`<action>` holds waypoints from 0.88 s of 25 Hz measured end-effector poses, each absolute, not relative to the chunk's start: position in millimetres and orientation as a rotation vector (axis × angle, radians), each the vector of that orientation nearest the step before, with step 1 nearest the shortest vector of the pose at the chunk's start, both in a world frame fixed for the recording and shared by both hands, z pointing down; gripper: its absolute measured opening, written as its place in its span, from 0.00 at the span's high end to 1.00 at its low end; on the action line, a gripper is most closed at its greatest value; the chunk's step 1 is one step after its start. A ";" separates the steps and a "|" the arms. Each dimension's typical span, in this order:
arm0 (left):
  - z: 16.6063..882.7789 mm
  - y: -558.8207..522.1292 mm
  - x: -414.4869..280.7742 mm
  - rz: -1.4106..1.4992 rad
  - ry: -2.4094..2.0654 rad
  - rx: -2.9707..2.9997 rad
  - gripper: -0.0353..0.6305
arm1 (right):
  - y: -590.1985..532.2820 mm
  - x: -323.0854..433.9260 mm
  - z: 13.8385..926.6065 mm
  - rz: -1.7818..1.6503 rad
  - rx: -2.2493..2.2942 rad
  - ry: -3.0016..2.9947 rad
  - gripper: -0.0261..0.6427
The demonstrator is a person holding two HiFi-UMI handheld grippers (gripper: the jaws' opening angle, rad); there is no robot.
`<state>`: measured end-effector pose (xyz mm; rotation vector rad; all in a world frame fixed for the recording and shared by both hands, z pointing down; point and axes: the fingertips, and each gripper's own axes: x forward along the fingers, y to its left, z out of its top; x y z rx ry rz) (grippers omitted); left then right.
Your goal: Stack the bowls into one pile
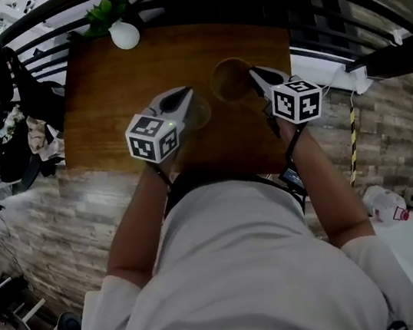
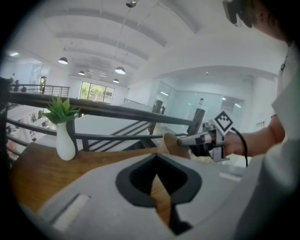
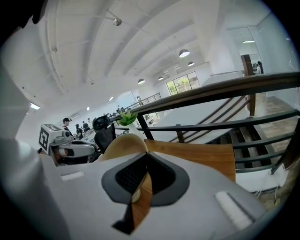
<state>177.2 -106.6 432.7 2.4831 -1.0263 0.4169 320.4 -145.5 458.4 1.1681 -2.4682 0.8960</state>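
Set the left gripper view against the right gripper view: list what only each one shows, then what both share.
Only the left gripper view: the right hand-held gripper from outside, with its marker cube and the person's forearm. Only the right gripper view: the left hand-held gripper, a black chair and people far off. Both: the wooden bowl gripped by its rim in the right one's jaws, the table, the potted plant and the railing.
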 end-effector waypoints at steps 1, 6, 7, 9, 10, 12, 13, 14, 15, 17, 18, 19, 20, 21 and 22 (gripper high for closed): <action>426.3 -104.5 174.2 0.423 -1.036 2.489 0.94 | -144.5 318.1 452.7 0.891 1.165 -2.480 0.93; 400.3 -98.2 156.5 0.437 -1.070 2.514 0.94 | -140.1 305.2 433.0 0.870 1.160 -2.513 0.93; 397.1 -97.4 152.3 0.435 -1.072 2.519 0.94 | -138.6 302.3 430.0 0.867 1.164 -2.515 0.93; 392.5 -96.6 143.9 0.430 -1.072 2.528 0.94 | -136.1 295.7 425.2 0.862 1.176 -2.517 0.93; 391.1 -95.9 140.3 0.426 -1.068 2.533 0.94 | -134.4 292.6 423.6 0.862 1.184 -2.516 0.93; 388.8 -93.9 133.6 0.418 -1.053 2.543 0.94 | -130.2 286.8 421.3 0.861 1.201 -2.508 0.93; 387.4 -93.0 129.4 0.412 -1.046 2.547 0.94 | -128.2 283.6 420.4 0.861 1.211 -2.503 0.93; 386.1 -92.3 124.5 0.407 -1.037 2.552 0.94 | -126.4 280.0 420.0 0.860 1.221 -2.496 0.93; 385.1 -91.5 118.7 0.404 -1.029 2.557 0.94 | -124.6 275.9 420.5 0.860 1.229 -2.487 0.93; 385.2 -89.1 104.0 0.402 -1.013 2.565 0.94 | -120.7 266.0 423.4 0.868 1.247 -2.467 0.93; 386.0 -86.9 95.4 0.400 -1.005 2.566 0.94 | -117.7 260.4 424.8 0.875 1.258 -2.457 0.93; 386.8 -84.3 86.6 0.397 -0.998 2.565 0.94 | -113.9 254.4 425.7 0.881 1.271 -2.447 0.93; 387.2 -81.7 77.6 0.394 -0.991 2.567 0.94 | -109.9 247.8 425.9 0.885 1.283 -2.440 0.93; 387.2 -79.6 68.4 0.390 -0.983 2.571 0.94 | -106.3 240.6 426.0 0.885 1.293 -2.433 0.93; 386.8 -78.2 59.5 0.386 -0.976 2.576 0.94 | -103.3 233.2 426.2 0.883 1.302 -2.426 0.93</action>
